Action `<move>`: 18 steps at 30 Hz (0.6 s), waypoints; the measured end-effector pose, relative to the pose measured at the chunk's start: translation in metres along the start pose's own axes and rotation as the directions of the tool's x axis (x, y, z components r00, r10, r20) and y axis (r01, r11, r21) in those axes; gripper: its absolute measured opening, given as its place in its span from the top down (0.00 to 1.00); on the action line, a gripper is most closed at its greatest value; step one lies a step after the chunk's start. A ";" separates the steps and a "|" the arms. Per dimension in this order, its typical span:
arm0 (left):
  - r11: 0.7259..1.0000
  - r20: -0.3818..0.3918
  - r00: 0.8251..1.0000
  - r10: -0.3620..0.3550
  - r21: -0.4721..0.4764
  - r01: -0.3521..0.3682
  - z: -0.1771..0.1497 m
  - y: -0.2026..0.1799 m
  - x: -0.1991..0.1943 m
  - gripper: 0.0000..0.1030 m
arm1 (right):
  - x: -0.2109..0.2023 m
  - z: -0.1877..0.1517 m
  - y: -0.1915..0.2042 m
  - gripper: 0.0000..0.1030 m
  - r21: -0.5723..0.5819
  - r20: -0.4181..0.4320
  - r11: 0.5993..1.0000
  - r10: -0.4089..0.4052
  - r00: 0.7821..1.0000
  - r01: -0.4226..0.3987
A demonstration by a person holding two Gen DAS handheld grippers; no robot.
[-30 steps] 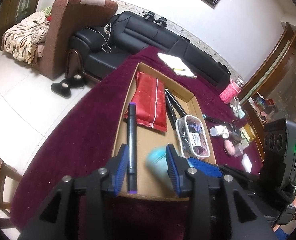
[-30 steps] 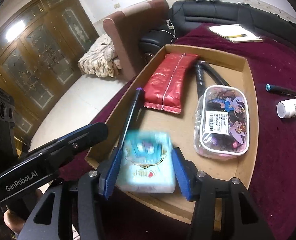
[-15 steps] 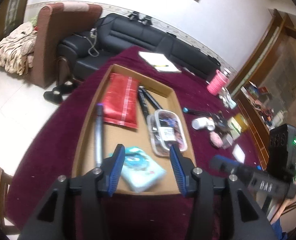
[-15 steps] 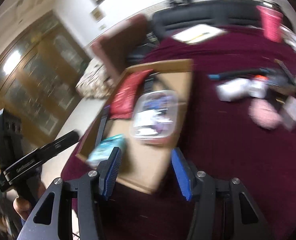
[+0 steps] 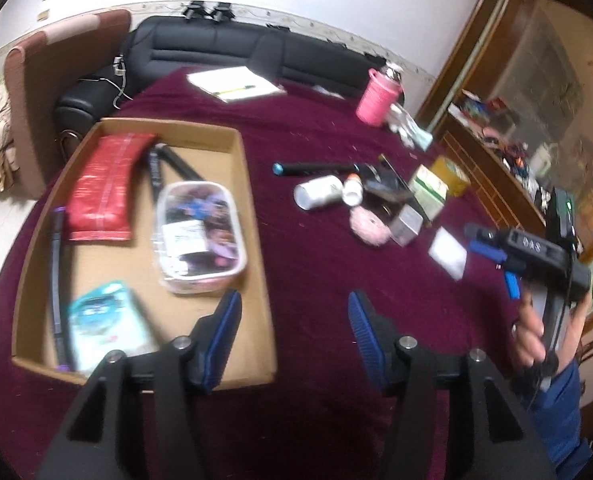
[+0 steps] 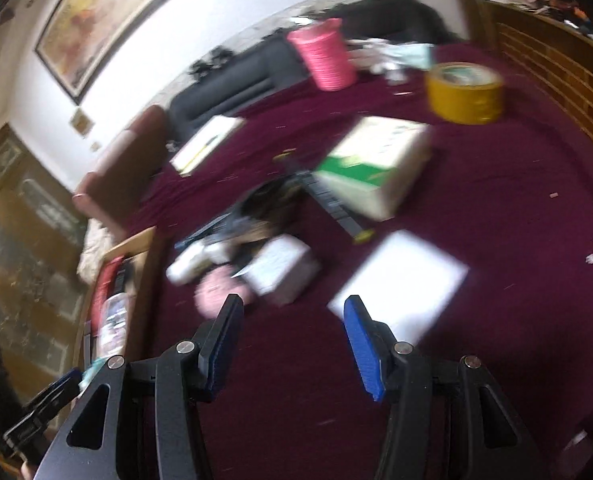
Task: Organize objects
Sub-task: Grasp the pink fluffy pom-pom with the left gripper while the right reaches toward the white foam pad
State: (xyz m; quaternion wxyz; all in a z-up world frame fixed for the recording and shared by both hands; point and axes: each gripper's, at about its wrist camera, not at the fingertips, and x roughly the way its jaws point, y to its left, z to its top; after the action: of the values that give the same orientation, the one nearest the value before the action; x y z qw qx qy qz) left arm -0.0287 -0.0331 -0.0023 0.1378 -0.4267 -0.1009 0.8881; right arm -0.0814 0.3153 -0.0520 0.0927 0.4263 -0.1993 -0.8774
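A shallow cardboard tray (image 5: 252, 184) on the maroon table holds a red pouch (image 5: 104, 184), a clear cartoon case (image 5: 198, 236), black markers, a purple-capped pen (image 5: 56, 280) and a teal tissue pack (image 5: 104, 328). My left gripper (image 5: 294, 336) is open and empty above the tray's near right corner. My right gripper (image 6: 292, 340) is open and empty over the loose pile: a white card (image 6: 400, 284), a small white box (image 6: 284, 268), a pink puff (image 6: 216, 292) and a green-white box (image 6: 376, 164). The right gripper also shows in the left wrist view (image 5: 492, 256).
A pink cup (image 6: 324, 60), a yellow tape roll (image 6: 464, 88) and a notepad (image 5: 234, 82) stand farther back. A white bottle (image 5: 320, 196) and a teal-capped marker (image 5: 316, 168) lie beside the tray. A black sofa (image 5: 224, 52) lies beyond the table.
My right gripper let go of the tissue pack in the tray and swung right over the loose pile. My left gripper turned right, toward the table's middle.
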 end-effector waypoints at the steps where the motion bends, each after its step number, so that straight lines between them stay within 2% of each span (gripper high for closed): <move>1: 1.000 -0.011 1.000 -0.006 0.004 0.006 0.001 -0.006 0.005 0.44 | 0.003 0.006 -0.009 0.45 0.004 0.004 1.000 -0.024 1.000 0.024; 4: 1.000 -0.050 0.999 -0.020 0.014 0.021 0.008 -0.024 0.024 0.40 | 0.016 0.022 -0.036 0.45 -0.006 0.045 0.987 -0.161 0.986 0.161; 7: 1.000 -0.079 0.996 -0.030 0.006 0.031 0.019 -0.041 0.044 0.33 | 0.027 0.030 -0.062 0.45 0.014 0.053 0.979 -0.204 0.978 0.204; 10: 0.999 -0.103 0.994 -0.044 -0.001 0.045 0.033 -0.056 0.067 0.29 | 0.031 0.033 -0.071 0.45 0.009 0.044 0.980 -0.201 0.979 0.201; 13: 0.999 -0.126 0.992 -0.031 -0.018 0.029 0.048 -0.068 0.093 0.29 | 0.036 0.033 -0.069 0.45 -0.023 0.025 0.980 -0.196 0.980 0.196; 15: 1.000 -0.142 0.990 -0.001 -0.018 -0.001 0.057 -0.075 0.111 0.29 | 0.039 0.032 -0.068 0.45 -0.031 0.002 0.983 -0.180 0.984 0.180; 18: 0.999 -0.170 0.985 -0.003 -0.047 -0.005 0.065 -0.077 0.130 0.29 | 0.043 0.029 -0.068 0.45 -0.029 -0.056 0.989 -0.144 0.988 0.142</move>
State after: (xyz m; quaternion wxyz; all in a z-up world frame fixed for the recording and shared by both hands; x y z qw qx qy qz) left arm -0.1455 0.0789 -0.0344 0.1352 -0.5040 -0.1096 0.8460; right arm -0.1302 0.3704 -0.0963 0.0405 0.4636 -0.1547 -0.8715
